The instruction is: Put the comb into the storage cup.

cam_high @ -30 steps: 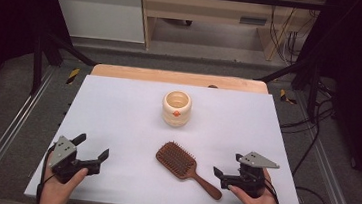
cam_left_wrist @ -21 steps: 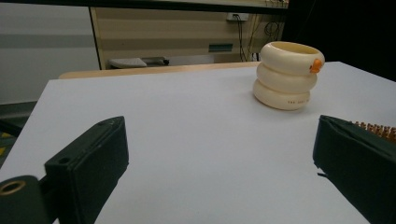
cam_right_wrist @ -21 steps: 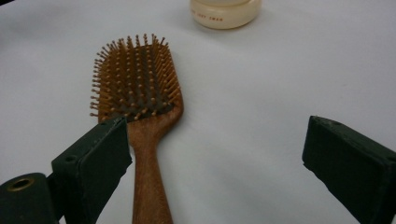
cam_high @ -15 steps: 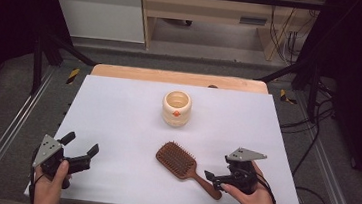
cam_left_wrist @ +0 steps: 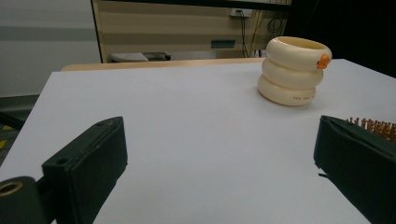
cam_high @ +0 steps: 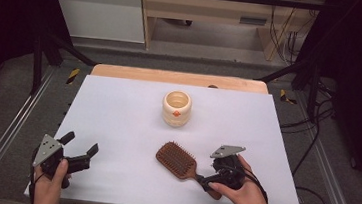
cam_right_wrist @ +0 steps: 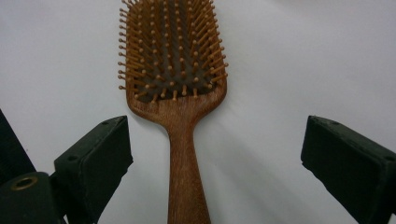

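The right gripper (cam_right_wrist: 215,163) has its jaws spread wide, straddling the handle of the wooden hairbrush (cam_right_wrist: 175,93) without touching it. The hairbrush lies bristles-up on the white table (cam_high: 117,116), near its front edge. The left gripper (cam_high: 80,151), also wide open, holds nothing near the front left corner. A cream cup (cam_high: 176,108) stands mid-table.

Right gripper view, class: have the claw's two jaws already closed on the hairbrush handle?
No. The right claw stands wide open, with the hairbrush handle lying between its jaws and white table showing on both sides.
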A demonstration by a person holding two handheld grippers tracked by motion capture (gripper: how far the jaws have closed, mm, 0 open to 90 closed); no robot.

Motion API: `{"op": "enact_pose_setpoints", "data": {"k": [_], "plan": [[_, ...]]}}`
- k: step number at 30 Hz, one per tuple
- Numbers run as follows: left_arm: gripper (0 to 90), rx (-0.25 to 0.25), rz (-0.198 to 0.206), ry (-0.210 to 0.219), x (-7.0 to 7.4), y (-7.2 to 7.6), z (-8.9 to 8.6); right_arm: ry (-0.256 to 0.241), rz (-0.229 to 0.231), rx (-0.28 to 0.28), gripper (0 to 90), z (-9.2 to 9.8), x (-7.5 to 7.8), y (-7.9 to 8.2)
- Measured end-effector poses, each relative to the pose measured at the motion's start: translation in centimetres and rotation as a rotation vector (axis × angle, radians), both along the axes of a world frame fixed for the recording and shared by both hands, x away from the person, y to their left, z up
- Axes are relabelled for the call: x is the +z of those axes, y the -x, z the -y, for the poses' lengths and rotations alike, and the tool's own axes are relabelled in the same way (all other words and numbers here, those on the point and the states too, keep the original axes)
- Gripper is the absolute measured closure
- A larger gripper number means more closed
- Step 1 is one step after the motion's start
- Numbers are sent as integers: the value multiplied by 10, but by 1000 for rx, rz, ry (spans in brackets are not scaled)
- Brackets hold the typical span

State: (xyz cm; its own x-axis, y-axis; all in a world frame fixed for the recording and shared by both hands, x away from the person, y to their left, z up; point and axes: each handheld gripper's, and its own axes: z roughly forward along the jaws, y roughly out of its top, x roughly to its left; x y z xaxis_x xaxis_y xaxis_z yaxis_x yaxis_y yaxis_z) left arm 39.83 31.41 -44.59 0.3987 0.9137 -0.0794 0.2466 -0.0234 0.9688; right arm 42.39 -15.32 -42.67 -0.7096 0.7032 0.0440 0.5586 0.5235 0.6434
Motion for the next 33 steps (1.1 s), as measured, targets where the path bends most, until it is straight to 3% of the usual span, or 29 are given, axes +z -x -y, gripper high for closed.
{"op": "enact_pose_setpoints", "data": {"k": [14,33], "plan": [[29,-21,-1,-6,0,0,3,43,-40,27,85,-6,-9,1],[31,-27,2,-9,0,1,3,62,-72,51,105,-13,-15,0]]}}
